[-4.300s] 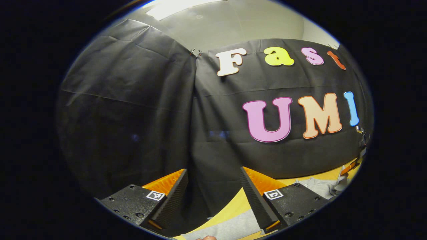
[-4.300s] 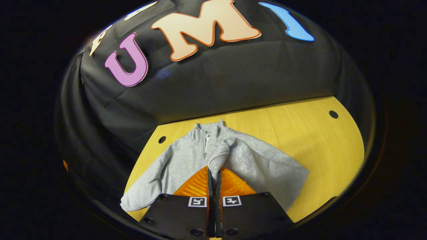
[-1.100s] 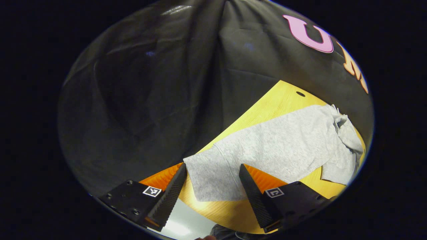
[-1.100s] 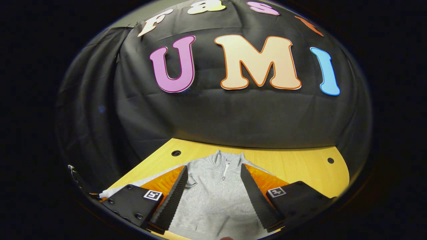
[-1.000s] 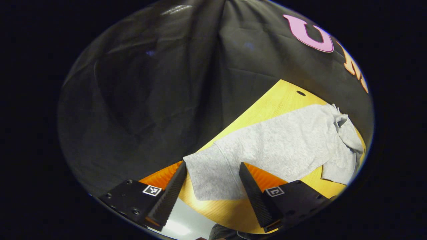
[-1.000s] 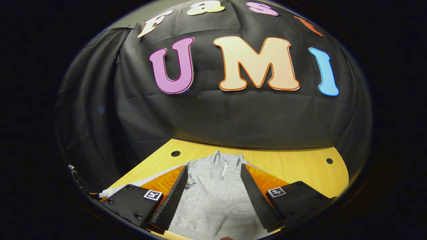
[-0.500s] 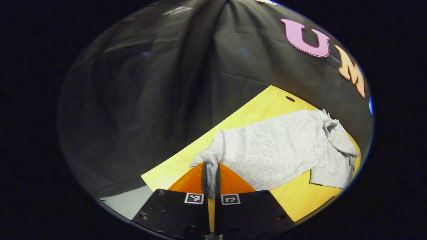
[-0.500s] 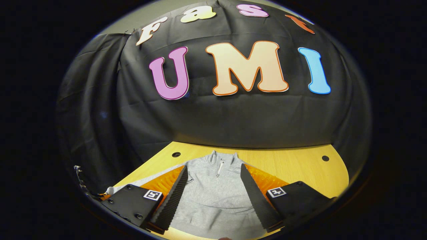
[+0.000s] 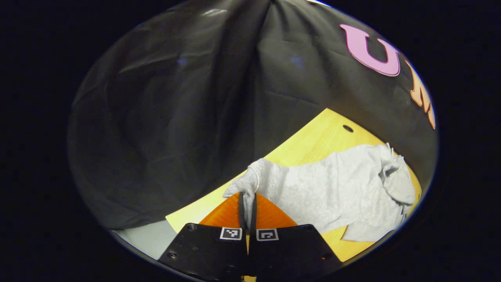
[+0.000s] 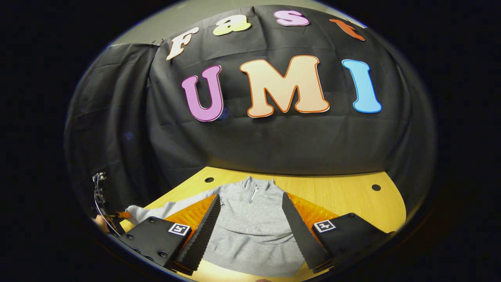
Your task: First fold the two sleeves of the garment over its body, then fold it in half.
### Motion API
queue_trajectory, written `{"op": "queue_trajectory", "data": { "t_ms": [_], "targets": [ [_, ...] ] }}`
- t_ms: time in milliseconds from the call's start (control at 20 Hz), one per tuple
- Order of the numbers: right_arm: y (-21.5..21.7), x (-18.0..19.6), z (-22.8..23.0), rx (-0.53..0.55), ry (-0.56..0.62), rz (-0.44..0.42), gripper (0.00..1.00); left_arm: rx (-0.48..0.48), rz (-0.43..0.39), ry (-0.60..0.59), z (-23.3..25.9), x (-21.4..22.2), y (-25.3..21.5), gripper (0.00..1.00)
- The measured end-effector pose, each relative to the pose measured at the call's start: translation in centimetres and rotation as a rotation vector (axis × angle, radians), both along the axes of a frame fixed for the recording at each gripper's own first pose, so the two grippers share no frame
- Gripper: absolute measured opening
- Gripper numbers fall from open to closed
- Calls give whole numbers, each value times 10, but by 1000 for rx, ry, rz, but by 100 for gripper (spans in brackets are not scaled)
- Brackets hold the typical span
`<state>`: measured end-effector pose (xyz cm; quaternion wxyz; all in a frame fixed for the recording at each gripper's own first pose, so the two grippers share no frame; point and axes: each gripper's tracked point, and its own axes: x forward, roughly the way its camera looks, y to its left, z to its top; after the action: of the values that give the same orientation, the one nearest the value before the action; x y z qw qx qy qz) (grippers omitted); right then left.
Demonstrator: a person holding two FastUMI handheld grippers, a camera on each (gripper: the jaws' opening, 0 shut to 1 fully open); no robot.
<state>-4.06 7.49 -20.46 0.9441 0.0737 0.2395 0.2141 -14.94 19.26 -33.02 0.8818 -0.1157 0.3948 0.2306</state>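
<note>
In the left gripper view, the left gripper [image 9: 247, 203] has its 2 black and orange fingers pressed tight together on the cuff of the soft grey zip-neck sweater [image 9: 332, 188]. The cuff end of the sleeve [image 9: 254, 182] bunches up between the fingers and is lifted a little off the round yellow wooden table [image 9: 313, 141]. From the cuff, the sleeve runs to the right into the flat body of the sweater. At the far right the grey cloth is piled up in a crumpled lump, and 1 flap lies on the table near the lower right edge. A small dark hole [image 9: 348, 128] sits in the table just above the sweater.

In the right gripper view, the sweater [image 10: 250, 223] lies flat on the table [image 10: 344, 192], front side up, with its collar and short zip [image 10: 253, 192] pointing to the black cloth wall [image 10: 274, 141]. At the left, 1 sleeve [image 10: 156, 211] stretches out toward the table edge, where the end of the other gripper [image 10: 113, 219] shows. The right gripper [image 10: 250, 227] hangs over the body of the sweater with its 2 fingers wide apart and nothing between them but air. There are 2 small dark holes in the table, 1 on each side of the collar.
</note>
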Motion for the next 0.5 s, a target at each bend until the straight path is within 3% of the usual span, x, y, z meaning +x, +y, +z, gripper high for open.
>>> {"op": "queue_trajectory", "data": {
  "t_ms": [150, 500],
  "targets": [
    [-14, -3, -6, -21, 5, -16, 98, -4, -48, -91, 33, 46, -13, 0],
    [-23, 1, -8, -32, 24, -108, 98, -32, -230, -163, 64, 135, -60, 0]
  ]
}}
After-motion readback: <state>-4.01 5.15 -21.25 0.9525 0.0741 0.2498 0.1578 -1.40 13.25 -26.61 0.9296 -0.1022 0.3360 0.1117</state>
